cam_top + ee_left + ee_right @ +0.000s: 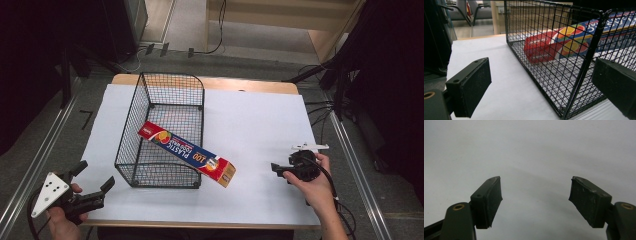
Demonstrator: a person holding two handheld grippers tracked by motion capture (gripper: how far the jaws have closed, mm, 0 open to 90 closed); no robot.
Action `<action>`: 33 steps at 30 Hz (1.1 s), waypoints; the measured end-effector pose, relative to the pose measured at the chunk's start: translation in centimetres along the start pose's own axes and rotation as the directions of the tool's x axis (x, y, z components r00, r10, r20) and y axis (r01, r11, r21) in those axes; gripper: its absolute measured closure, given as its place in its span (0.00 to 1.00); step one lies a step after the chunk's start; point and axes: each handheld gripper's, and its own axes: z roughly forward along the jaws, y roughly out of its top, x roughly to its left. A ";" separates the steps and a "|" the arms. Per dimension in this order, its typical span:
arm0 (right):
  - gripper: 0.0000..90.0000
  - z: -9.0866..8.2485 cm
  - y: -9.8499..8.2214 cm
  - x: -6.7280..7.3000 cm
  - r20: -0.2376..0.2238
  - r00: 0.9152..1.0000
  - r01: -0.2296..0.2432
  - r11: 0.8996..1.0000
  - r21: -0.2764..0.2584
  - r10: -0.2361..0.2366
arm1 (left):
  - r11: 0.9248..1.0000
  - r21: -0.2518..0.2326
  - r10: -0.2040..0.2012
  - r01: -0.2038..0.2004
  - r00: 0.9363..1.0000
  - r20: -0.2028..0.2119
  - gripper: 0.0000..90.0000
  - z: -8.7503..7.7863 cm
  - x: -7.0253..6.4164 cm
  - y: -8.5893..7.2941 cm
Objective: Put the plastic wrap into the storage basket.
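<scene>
Plastic-wrap box [188,153] slanting diagonally, red end inside wire basket [131,131], both tools gaping, empty.

Box [189,151] reads "PLASTIC FOOD WRAP" and "100"

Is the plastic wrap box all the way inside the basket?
No. The plastic wrap box rests tilted across the basket rim, red end inside, other end sticking out.

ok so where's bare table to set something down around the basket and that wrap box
Widest free patch: the white table right of the wire basket, behind the plastic wrap box and the right gripper. A narrower strip runs left of the basket. Crowded: the basket's front right corner, where the box pokes out over the rim, and near the left gripper.
</scene>
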 end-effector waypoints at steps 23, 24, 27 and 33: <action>0.29 -2.9 -4.6 -4.4 0.074 0.995 -0.055 0.991 -0.124 0.064 | 1.000 -0.006 -0.004 0.004 1.000 0.003 0.03 -0.1 0.1 0.1; 0.29 -3.0 -4.8 -4.6 0.074 0.995 -0.061 0.990 -0.126 0.071 | 1.000 -0.007 -0.004 0.004 1.000 0.003 0.03 -0.1 0.1 0.1; 0.29 -3.5 -5.5 -5.0 0.067 0.993 -0.083 0.987 -0.140 0.093 | 1.000 -0.008 -0.003 0.003 1.000 0.004 0.03 -0.1 0.0 0.1; 0.29 -4.2 -6.3 -6.1 0.081 0.989 -0.107 0.980 -0.168 0.122 | 1.000 -0.009 -0.001 0.001 1.000 0.008 0.03 0.0 0.1 0.2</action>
